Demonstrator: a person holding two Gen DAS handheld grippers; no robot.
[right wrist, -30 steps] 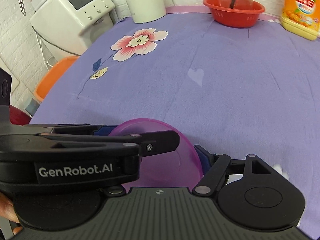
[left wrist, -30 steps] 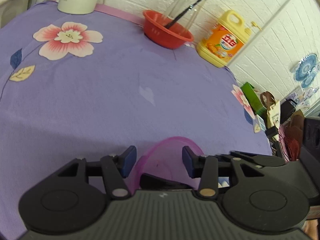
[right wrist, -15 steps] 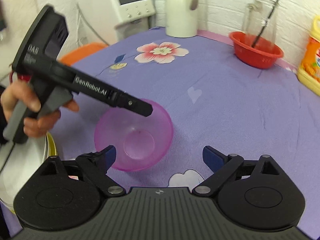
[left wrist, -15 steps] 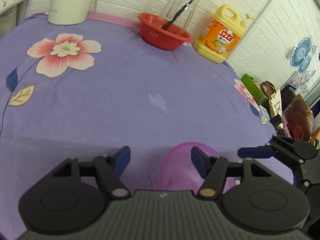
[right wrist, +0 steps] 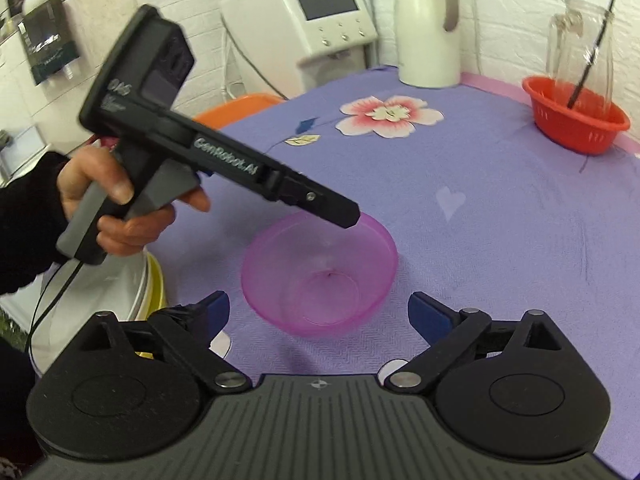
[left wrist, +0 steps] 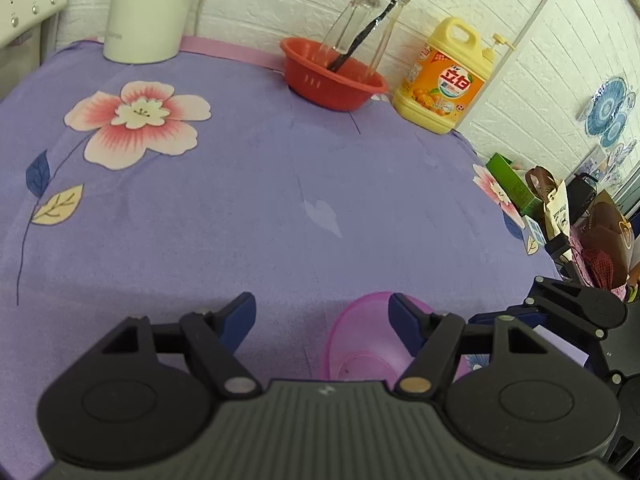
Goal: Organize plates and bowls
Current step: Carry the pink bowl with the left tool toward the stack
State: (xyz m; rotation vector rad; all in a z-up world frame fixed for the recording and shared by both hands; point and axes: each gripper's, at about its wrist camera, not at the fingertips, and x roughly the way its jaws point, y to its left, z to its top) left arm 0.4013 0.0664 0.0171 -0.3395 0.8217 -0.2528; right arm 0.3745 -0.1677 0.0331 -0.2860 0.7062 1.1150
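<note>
One pink bowl (right wrist: 320, 272) upright on surface (right wrist: 500, 240), mouth up. Left claw (left wrist: 322, 316) opening, empty, bowl at 3 o'clock. Right claw (right wrist: 318, 312) released, empty.

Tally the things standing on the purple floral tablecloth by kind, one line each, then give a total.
Translucent pink plastic bowl: 1
Red plastic colander basket: 1
Clear glass jug with a black stick, standing in the basket: 1
Cream thermos jug: 1
Yellow dish soap bottle: 1
Total: 5

Pink bowl (right wrist: 320, 272) upright on purple tablecloth (right wrist: 500, 220) (left gripper (right wrist: 348, 216) above its rim), right gripper (right wrist: 318, 316) open-jawed, near.
</note>
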